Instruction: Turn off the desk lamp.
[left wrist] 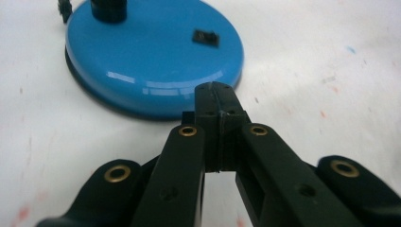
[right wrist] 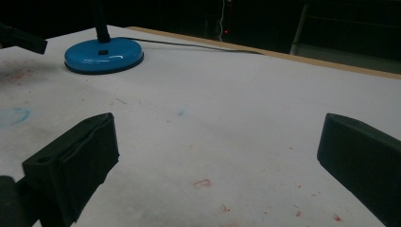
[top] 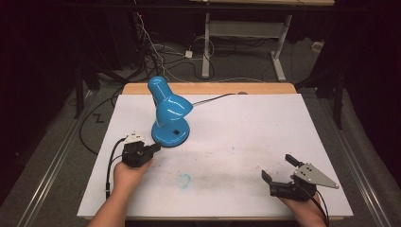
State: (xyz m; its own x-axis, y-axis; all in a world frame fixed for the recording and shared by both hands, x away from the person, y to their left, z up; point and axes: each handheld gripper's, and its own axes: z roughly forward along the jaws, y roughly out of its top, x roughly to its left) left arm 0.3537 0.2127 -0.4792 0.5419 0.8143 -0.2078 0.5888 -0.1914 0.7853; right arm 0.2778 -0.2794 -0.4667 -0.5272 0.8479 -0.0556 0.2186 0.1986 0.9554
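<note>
Standing toward the far left of the white table (top: 246, 142), the blue desk lamp (top: 169, 111) has its round base (left wrist: 151, 56) flat on the surface and its shade tilted up and away from me. A small black switch (left wrist: 206, 37) sits on top of the base, black stem (left wrist: 108, 9) rising behind it. The lamp's thin cord (top: 215, 98) runs off toward the far wooden edge.

My left gripper (top: 153, 148) is just beside the base's near rim, jaws pressed together with nothing between them, tips pointing at the base; touching or not, I cannot tell. My left hand (top: 130, 170) holds it, black cable (top: 111, 165) looping back on the left.

My right gripper (top: 278, 168) is well apart from the lamp, at the near right of the table, jaws spread wide and empty, grey three-cornered plate (top: 316, 176) on top.

Faint blue smudge (top: 183, 180) and red specks (right wrist: 203, 183) mark the tabletop between my hands.
</note>
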